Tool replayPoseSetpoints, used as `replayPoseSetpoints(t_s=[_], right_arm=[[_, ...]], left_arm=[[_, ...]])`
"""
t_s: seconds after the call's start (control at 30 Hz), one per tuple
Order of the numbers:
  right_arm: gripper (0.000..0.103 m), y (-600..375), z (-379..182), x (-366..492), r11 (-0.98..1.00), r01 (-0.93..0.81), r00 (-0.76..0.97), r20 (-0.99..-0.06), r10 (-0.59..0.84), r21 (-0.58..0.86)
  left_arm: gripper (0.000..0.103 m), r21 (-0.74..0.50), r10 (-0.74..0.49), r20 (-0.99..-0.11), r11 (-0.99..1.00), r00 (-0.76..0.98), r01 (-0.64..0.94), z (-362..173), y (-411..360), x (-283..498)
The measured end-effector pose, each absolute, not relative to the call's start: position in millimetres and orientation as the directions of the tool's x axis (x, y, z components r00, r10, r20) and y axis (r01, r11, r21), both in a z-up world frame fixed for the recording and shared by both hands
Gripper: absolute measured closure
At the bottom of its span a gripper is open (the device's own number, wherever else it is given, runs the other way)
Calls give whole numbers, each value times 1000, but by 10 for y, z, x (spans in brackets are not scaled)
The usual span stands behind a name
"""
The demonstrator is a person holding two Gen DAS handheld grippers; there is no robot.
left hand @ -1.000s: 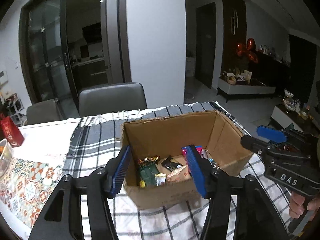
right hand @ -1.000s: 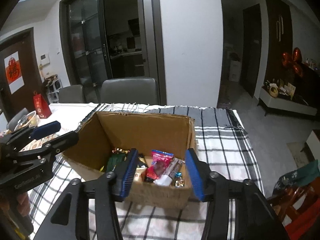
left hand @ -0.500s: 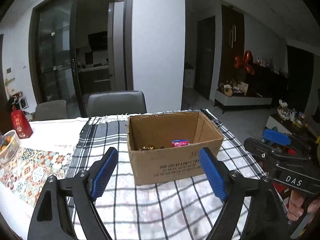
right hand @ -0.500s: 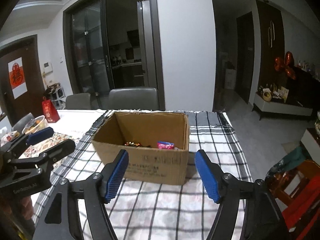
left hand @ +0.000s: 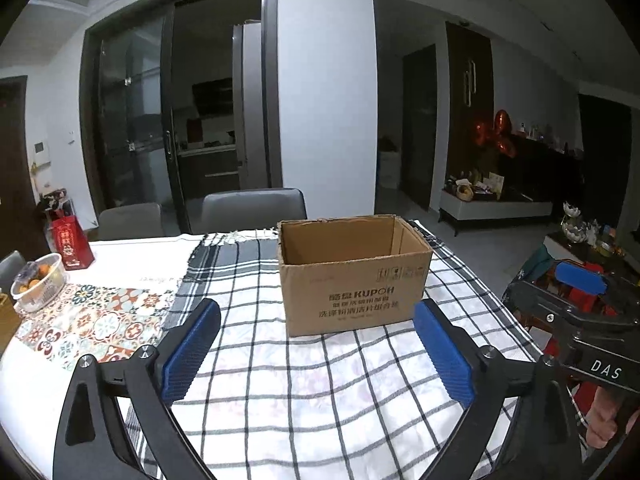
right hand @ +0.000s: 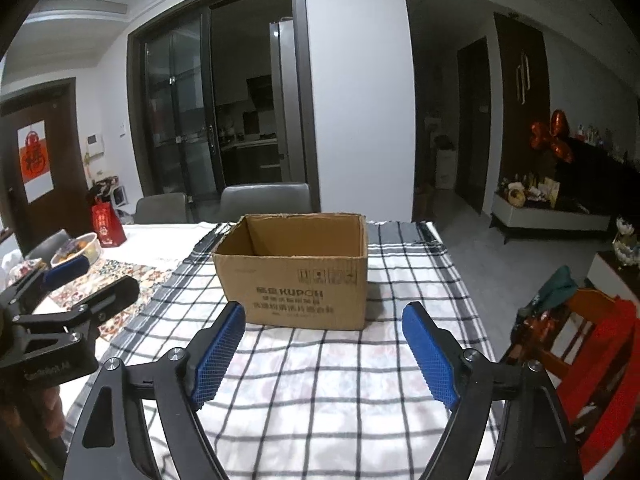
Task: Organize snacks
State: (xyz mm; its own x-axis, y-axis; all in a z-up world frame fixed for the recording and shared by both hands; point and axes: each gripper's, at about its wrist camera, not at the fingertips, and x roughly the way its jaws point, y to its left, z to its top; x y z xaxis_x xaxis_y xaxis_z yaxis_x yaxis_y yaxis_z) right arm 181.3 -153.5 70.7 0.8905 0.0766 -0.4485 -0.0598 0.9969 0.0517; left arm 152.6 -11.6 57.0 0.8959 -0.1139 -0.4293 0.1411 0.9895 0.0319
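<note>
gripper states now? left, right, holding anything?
left gripper: jaws opening, nothing between them.
right gripper: jaws opening, nothing between them.

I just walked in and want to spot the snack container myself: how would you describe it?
Start at the dining table with the black-and-white checked cloth. Near its far end, in front of a grey chair, stands an open cardboard box. It is the only brown thing on the cloth, with dark lettering printed on its near side.
</note>
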Motion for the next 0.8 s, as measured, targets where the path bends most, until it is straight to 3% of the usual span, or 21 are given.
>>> replayPoseSetpoints(t_s=[0.3, 0.8], right_arm=[[20, -1460, 757, 1479, 999, -42, 913, -406, 36, -4], [19, -1488, 790, 1253, 998, -60, 915, -398, 66, 28]], left_arm=[[0, 62, -101, -411, 988, 906, 139, 582, -95, 1166], [0, 70, -94, -399, 989, 912, 133, 556, -95, 944]])
